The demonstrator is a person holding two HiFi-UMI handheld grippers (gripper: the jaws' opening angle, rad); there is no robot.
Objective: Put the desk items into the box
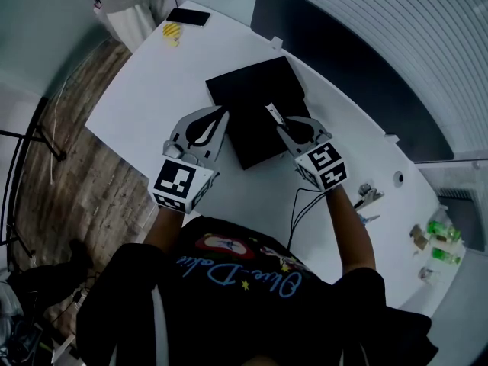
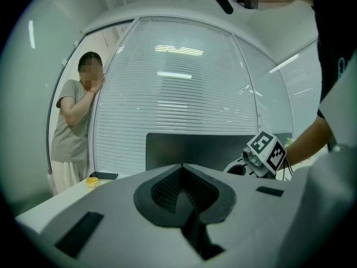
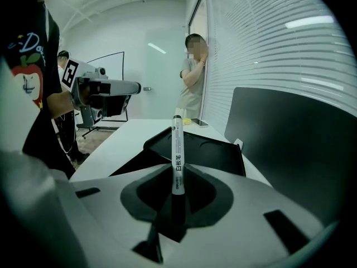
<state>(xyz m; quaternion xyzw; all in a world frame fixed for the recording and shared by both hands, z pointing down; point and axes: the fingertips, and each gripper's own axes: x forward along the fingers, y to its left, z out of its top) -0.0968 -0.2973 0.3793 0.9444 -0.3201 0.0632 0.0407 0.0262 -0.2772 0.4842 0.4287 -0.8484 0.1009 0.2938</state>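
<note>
One black box [image 1: 253, 90] lies on the worktop [image 1: 152, 105]. The right gripper [image 1: 273, 114] pinches one marker [image 3: 177, 152]; the left gripper [image 1: 221, 119] has its jaws pressed together.

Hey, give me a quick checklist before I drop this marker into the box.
1. Grip: ok. The marker stands clamped between the right gripper's jaws.
2. Position: ok. In the head view the marker hangs over the black box.
3. Landing spot: cannot tell. The box interior is too dark to read.
4. Left gripper: ok. It is shut, empty, at the box's left edge, apart from the marker.
5. Other items: not ok. A phone and a yellow item lie on the desk's far corner, not yet boxed.
</note>
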